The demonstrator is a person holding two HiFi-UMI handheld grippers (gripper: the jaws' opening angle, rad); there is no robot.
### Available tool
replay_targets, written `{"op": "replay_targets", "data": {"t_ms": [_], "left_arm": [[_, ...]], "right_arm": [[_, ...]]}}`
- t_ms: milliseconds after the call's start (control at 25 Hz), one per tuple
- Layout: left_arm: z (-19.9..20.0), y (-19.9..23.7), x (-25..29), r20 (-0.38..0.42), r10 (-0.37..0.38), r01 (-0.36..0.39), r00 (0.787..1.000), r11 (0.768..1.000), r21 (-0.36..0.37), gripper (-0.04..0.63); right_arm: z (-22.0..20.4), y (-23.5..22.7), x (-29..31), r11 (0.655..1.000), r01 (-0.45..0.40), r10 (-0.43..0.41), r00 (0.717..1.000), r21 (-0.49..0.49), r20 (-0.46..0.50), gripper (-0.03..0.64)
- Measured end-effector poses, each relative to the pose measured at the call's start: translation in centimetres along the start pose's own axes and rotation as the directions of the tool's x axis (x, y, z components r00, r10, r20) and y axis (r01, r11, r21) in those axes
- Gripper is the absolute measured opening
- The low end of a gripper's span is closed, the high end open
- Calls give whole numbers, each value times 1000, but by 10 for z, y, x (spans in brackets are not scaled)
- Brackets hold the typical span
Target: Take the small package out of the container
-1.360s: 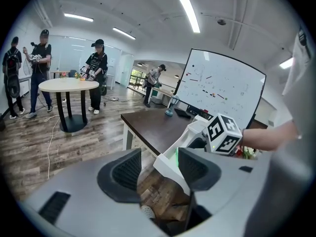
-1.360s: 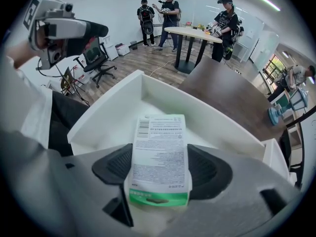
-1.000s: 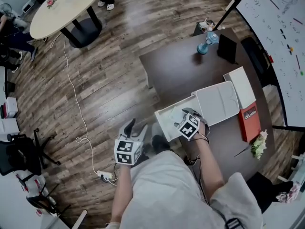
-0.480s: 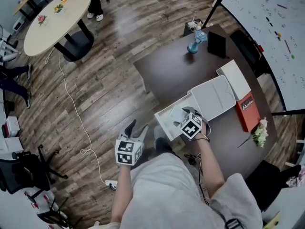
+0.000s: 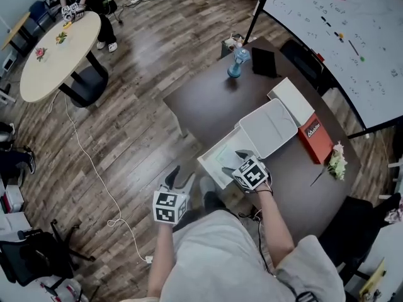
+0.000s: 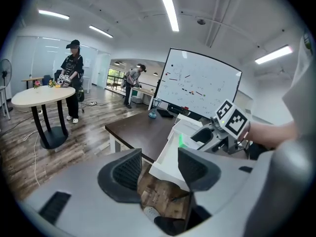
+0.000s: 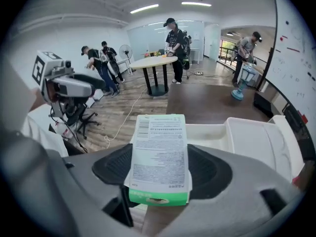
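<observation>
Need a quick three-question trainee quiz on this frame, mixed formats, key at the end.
1. True or false: the right gripper is shut on the small package.
2. Multiple choice: what is between the jaws of the left gripper? A) the package B) nothing C) a marker
3. Fill in: the lid of the white container is ____ (open or closed).

Key: 1 true; 2 B; 3 open.

Light grey short-sleeved top; grey left tool and right tool, black-and-white marker cubes
</observation>
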State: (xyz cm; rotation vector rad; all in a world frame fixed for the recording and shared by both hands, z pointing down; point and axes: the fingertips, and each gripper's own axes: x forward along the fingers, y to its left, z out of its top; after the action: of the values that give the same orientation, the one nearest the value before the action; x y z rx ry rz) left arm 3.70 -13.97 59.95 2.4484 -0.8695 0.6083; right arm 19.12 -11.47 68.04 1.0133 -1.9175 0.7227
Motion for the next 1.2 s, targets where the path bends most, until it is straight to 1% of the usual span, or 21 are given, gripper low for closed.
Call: {"op": "replay_targets", "data": {"t_ms": [120,200,400,560,640,880,960,1080,1200], "left_arm": [[0,-5,0,2,-25,25,1000,1000,12,221],[0,-7,-2,3,-41,41,999,999,20,221],[-5,-10,-6,-5,-80,80,997,996,39,218],[-13,-13,-9,-11,-114,114,993,993,34,213],[-15,-15,-11,-11,-132,133,991,990,41,213],[-17,-15,-19,6,-167,167,986,985,37,213],[-19,-14,-22,7,-170,170,985,985,42,213],[-22,-10,-29,6,-168,167,986,985,45,213],[-20,-2,-30,15,-160,159,987,986,55,213]], "right_arm": [[3,7,-12,995,-21,14,997,94,71,348],[3,12,-17,990,-23,8,994,140,105,348],[-4,25,-27,977,-1,-30,989,212,144,350],[-7,38,-36,962,14,-68,980,273,189,349],[-8,44,-40,948,10,-87,969,318,229,350],[-12,57,-55,891,-10,-157,931,454,329,349],[-13,63,-57,879,-15,-173,921,476,349,349],[-17,73,-60,874,-12,-190,912,485,364,349],[-15,71,-64,861,-20,-213,893,508,396,349]]}}
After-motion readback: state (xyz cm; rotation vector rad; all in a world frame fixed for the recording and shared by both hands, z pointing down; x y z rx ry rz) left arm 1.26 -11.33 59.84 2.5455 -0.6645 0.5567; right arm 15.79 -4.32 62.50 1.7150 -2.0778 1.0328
